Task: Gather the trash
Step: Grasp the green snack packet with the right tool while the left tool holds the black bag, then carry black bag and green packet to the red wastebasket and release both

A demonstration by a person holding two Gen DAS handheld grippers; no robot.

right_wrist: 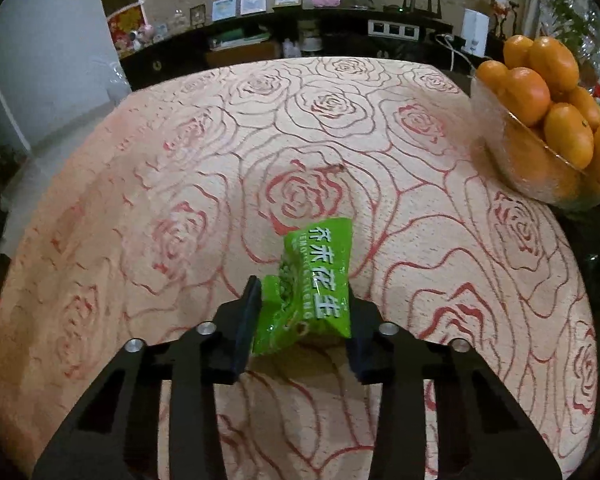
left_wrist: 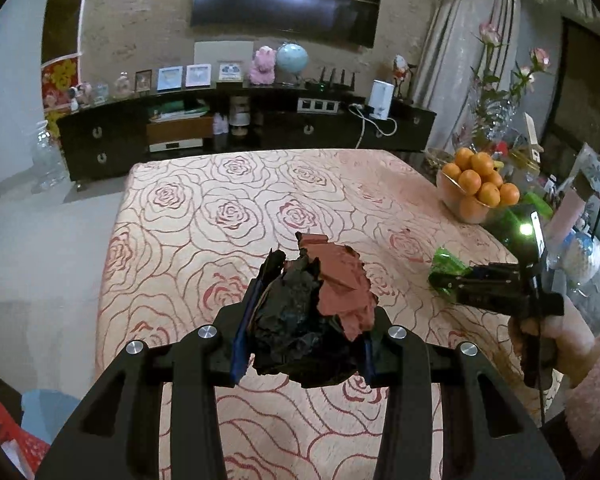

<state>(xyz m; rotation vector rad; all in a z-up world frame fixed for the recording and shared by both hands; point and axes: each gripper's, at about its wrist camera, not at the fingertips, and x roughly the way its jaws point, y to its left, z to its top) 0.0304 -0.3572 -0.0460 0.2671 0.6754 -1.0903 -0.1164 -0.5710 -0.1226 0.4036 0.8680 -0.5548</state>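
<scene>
Trash is held in both claws, lifted above the bench (right_wrist: 380,128) for carrying off. Left claw (left_wrist: 306,312) clamps a crumpled paper wad (left_wrist: 316,316) at frame centre; right claw (right_wrist: 300,312) pinches a green wrapper (right_wrist: 312,284), clear of the orange bowl (right_wrist: 512,160) at upper right.

Dim, warm indoor light; ceiling lamps glare as two spots on the dark screen (left_wrist: 288,0). Fisheye bending and black vignette at the edges. Soft shadow under the green wrapper (right_wrist: 314,280); distant shelf slightly blurred
</scene>
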